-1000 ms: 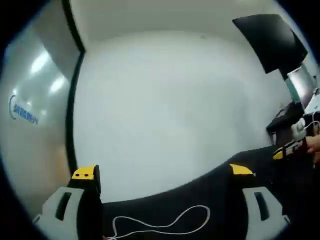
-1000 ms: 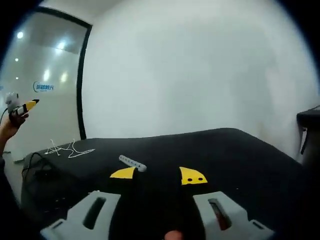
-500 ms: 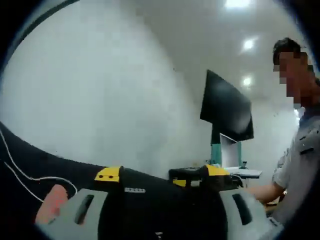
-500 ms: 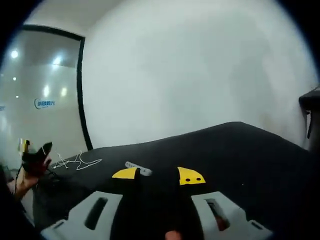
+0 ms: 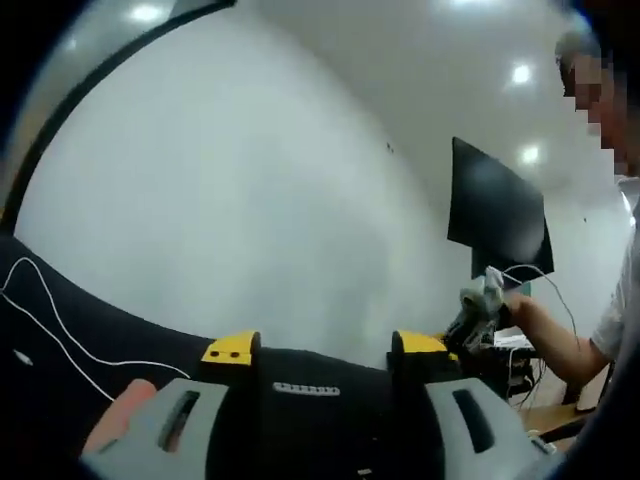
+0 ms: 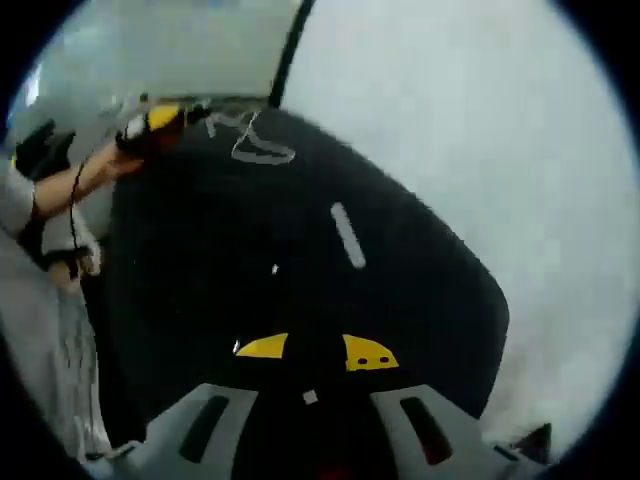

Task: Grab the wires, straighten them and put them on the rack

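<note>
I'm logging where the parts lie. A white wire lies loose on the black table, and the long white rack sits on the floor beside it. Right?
Not quite. The white wire does lie loose on the black table, but the long white rack lies on that same tabletop, not on the floor. The right gripper view shows it flat on the black surface, apart from the wire.

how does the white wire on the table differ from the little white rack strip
The white wire is thin and limp, lying in loose curves; the rack strip is a short, straight, rigid-looking bar. The wire trails across a long stretch of the black table, while the strip occupies one small spot near its middle. In the left gripper view the strip shows a row of small marks along it; the wire looks plain. Both are white and lie flat on the table, apart from each other.
</note>
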`<action>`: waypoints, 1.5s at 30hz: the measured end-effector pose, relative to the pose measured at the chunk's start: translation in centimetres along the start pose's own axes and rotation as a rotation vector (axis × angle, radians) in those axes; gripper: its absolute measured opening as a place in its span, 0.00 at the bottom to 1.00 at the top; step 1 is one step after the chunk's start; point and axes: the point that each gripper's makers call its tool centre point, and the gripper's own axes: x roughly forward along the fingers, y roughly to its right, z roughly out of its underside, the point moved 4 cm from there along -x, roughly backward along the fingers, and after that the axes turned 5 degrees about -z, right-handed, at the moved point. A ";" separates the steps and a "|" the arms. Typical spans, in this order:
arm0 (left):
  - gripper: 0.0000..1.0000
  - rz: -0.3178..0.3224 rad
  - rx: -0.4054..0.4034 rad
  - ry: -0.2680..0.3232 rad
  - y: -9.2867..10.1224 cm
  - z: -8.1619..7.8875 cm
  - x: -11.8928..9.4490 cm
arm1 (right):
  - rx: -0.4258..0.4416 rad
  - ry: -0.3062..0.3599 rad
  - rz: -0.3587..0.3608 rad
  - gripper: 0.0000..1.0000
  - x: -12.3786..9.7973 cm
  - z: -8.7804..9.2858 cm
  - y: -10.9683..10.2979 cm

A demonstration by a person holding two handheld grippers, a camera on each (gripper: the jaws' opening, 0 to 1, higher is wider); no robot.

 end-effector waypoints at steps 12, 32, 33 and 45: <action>0.39 0.009 0.025 0.034 0.5 -0.6 0.0 | -0.008 -0.064 -0.197 0.09 4.1 0.3 -2.2; 0.32 -0.050 0.024 -0.005 -0.6 0.0 0.0 | 0.256 0.430 0.862 0.00 -21.4 -0.7 12.9; 0.32 -0.040 0.021 -0.003 -0.3 -0.1 0.0 | 0.265 0.508 0.913 0.00 -23.3 -1.4 13.2; 0.32 -0.039 0.050 -0.039 -0.2 0.5 0.3 | 0.342 0.133 0.547 0.00 -7.7 4.8 8.3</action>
